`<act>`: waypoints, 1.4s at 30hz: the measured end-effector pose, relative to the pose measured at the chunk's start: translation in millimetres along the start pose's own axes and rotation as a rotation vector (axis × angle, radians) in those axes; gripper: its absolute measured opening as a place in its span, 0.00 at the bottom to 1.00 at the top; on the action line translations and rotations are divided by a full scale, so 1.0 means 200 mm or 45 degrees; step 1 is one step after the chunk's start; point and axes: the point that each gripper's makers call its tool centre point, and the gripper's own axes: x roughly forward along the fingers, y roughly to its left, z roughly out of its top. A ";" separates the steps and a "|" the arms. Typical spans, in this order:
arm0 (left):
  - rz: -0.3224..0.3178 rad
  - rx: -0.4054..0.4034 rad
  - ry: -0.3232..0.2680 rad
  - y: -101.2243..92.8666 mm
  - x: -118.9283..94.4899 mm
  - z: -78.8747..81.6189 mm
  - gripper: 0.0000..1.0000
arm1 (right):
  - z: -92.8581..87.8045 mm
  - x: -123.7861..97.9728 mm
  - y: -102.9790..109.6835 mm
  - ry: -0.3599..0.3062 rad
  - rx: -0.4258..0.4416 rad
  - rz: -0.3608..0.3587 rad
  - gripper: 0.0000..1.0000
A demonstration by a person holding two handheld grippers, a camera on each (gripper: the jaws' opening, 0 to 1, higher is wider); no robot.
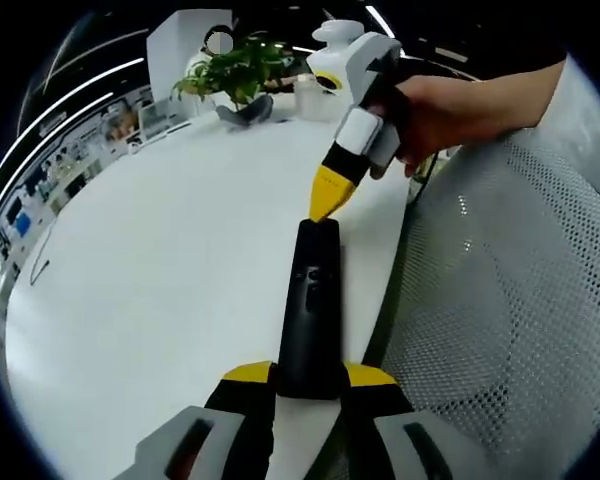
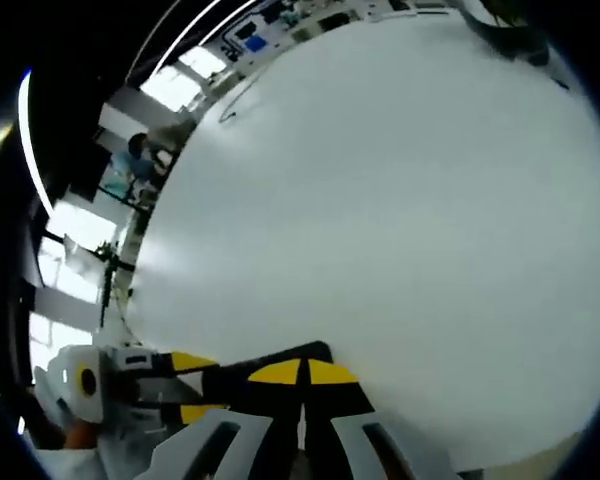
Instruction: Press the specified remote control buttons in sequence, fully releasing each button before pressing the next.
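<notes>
The remote (image 1: 313, 310) is showing a black, smooth, faintly shiny plastic shell, lying on a smooth matt white table (image 1: 170, 270), while the right gripper (image 1: 325, 205) is looking like glossy white plastic with yellow tips, beside a chair (image 1: 510, 300) of pale perforated mesh cloth.

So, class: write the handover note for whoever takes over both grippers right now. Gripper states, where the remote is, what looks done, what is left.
Left gripper: shut on the black remote, gripping its near end and holding it along the edge of the white table.
Right gripper: shut, yellow tips together, touching or just above the remote's far end.
A mesh chair back is beside the table; a plant stands at the far end.
Done: remote steadied, pressing tip in place. Which buttons are already pressed cannot be told.
Left: finish the sequence, lifting fully off each button.
</notes>
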 end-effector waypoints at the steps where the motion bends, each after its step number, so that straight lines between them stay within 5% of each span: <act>1: 0.000 0.000 -0.001 0.00 0.00 0.00 0.24 | 0.00 0.00 0.00 0.004 -0.030 -0.011 0.00; 20: -0.003 0.003 -0.010 0.00 0.00 0.01 0.24 | -0.03 0.02 0.05 0.053 -0.068 0.023 0.00; 37: -0.005 0.003 -0.018 0.00 0.00 0.01 0.24 | -0.03 0.03 0.04 0.030 -0.243 -0.022 0.00; 42: -0.005 0.005 -0.023 0.00 0.00 0.01 0.24 | -0.02 0.04 0.05 0.026 -0.382 -0.068 0.00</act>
